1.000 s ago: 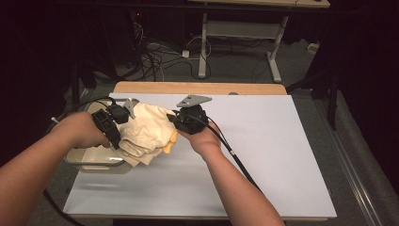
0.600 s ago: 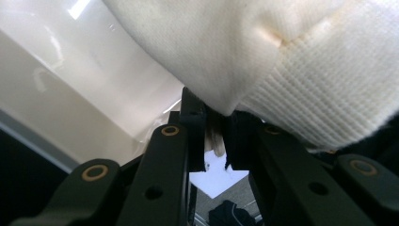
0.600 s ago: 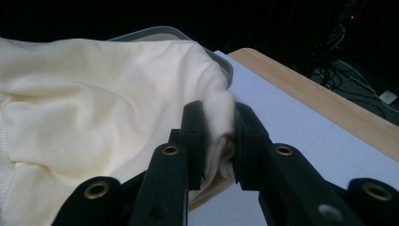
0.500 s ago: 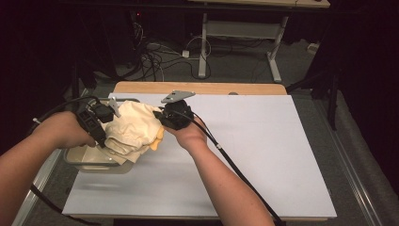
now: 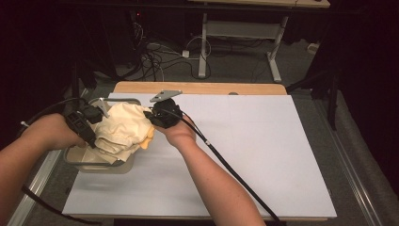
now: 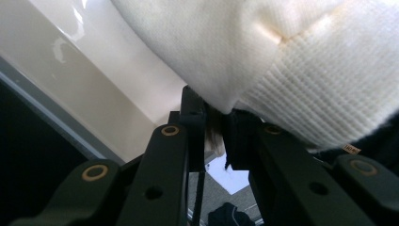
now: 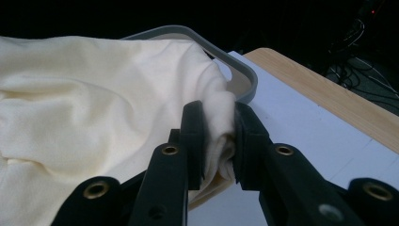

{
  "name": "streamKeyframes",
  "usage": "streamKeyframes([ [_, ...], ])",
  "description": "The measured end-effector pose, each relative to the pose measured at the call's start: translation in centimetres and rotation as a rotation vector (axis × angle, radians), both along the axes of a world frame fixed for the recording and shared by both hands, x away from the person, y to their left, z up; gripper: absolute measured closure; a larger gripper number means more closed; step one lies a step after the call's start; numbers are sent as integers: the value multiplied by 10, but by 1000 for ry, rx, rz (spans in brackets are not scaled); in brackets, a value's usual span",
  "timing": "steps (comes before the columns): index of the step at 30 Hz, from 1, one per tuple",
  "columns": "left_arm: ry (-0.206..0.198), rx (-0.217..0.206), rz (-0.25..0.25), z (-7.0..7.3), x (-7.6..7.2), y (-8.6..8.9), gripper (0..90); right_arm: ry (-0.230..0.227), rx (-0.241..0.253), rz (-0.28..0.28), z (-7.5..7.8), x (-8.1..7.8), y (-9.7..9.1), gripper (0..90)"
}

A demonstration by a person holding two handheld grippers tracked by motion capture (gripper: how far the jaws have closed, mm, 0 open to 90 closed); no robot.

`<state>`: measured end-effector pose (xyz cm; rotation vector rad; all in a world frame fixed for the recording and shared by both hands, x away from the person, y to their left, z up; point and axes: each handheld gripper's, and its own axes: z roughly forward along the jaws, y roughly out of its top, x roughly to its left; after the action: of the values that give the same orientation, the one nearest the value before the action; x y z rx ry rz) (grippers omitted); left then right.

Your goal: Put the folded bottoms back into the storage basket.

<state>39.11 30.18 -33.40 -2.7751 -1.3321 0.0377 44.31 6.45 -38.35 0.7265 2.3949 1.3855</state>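
Two grippers pinch one cream garment point(image 5: 123, 128) at the left of the high view, bunched over a clear bin point(image 5: 106, 165): left gripper point(image 5: 92, 123) fingers clench its edge, right gripper point(image 5: 151, 117) fingers clamp a fold.

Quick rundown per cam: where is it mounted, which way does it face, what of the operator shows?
High view: fixed above the person's side, looking forward and down on the white table; both forearms, left gripper and right gripper show.
Left gripper view: rides the left gripper, looks along its black jaws, pinched on the cream cloth.
Right gripper view: rides the right gripper, jaws pinching cloth beside the grey-rimmed bin.
Shared: the cloth shows in all three; bin in the high and right gripper views.
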Motion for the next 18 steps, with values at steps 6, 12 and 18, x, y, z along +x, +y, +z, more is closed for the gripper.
streamKeyframes([
  [6,-2,-2,18,-3,2,10,786,1,-3,9,-3,3,9,786],
  [12,-4,-1,37,-6,2,21,787,2,-5,21,-2,7,22,786],
  [18,1,-2,57,-13,0,33,787,9,-6,35,-5,9,36,786],
])
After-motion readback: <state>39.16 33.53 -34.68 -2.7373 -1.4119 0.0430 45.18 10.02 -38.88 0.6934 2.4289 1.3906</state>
